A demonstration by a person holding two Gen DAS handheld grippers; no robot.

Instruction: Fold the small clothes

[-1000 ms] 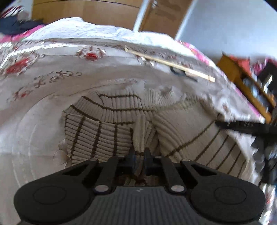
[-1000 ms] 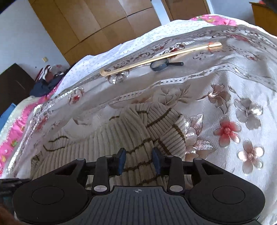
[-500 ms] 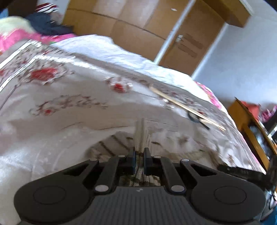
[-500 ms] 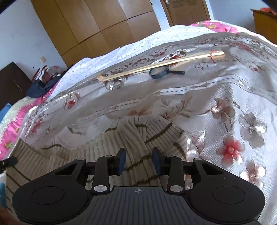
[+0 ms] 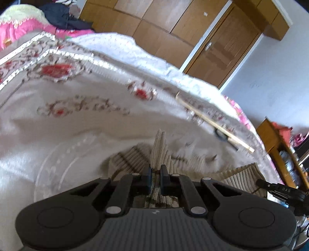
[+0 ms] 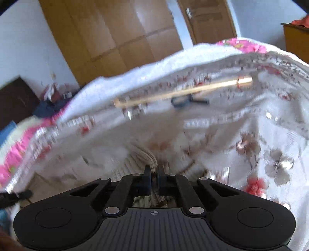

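Note:
A cream ribbed sweater with thin brown stripes lies on the flowered bedspread. My left gripper is shut on a bunched fold of it, which stands up between the pads. In the right wrist view, my right gripper is shut on another ribbed fold of the sweater; the picture is blurred. The right gripper's black tip shows at the right edge of the left view, beside a lifted sweater edge.
A long wooden stick and a dark magnifying glass lie farther back on the bed. Wooden wardrobes and a door stand behind. An orange shelf unit is off the bed's right side. Dark clothes are piled far left.
The right gripper went from open around the sweater to shut on a fold and rose. The left gripper stayed shut on its fold, and its view swung up so less sweater shows.

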